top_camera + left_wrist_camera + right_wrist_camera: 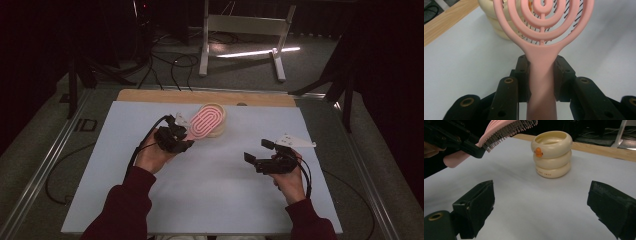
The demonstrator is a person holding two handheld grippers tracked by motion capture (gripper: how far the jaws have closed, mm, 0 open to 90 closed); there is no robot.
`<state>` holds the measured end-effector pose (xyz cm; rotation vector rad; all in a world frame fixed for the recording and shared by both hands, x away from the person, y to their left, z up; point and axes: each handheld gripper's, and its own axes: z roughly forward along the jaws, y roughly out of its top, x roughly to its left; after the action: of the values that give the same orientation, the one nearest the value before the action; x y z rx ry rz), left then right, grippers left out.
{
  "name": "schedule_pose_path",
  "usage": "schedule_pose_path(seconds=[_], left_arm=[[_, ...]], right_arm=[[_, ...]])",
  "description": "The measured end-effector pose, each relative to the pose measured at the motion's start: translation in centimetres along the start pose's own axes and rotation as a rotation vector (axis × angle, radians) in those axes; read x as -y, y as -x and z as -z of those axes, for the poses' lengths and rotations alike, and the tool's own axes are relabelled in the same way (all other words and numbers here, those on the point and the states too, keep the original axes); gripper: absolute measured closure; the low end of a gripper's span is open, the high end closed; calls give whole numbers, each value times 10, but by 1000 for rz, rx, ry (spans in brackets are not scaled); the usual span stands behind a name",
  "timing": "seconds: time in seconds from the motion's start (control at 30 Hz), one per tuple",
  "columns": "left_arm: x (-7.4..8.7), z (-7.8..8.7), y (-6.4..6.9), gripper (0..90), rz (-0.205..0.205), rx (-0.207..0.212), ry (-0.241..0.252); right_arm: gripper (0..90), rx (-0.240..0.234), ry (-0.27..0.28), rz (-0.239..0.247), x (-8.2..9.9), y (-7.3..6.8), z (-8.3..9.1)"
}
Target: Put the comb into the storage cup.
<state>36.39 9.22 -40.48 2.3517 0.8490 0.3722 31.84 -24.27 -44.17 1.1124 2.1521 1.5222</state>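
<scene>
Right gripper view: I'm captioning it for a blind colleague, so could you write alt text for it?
A cream ringed cup with an orange duck bill stands on the pale table sheet, framed between the right gripper's two wide-open black jaws. At upper left, the left gripper holds a pink hairbrush in the air, bristles down, off to the side of the cup.

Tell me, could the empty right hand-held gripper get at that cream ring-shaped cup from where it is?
Probably yes. The right hand-held gripper stands open with bare white table between it and the cream cup. The pink brush in the left hand-held gripper hangs above and to one side.
</scene>
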Motion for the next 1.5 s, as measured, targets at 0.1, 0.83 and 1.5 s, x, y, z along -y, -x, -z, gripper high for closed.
schedule_pose_path(seconds=[0.1,0.83,1.5], left_arm=[[-2,-2,3,699,-3,4,2],[-9,-12,24,699,-39,43,45],[-11,-22,46,699,-63,66,84]], right_arm=[[75,-7,-8,-8,-3,0,-3],[75,-67,0,-77,-29,-8,-28],[75,-107,47,-178,-40,-12,-38]])
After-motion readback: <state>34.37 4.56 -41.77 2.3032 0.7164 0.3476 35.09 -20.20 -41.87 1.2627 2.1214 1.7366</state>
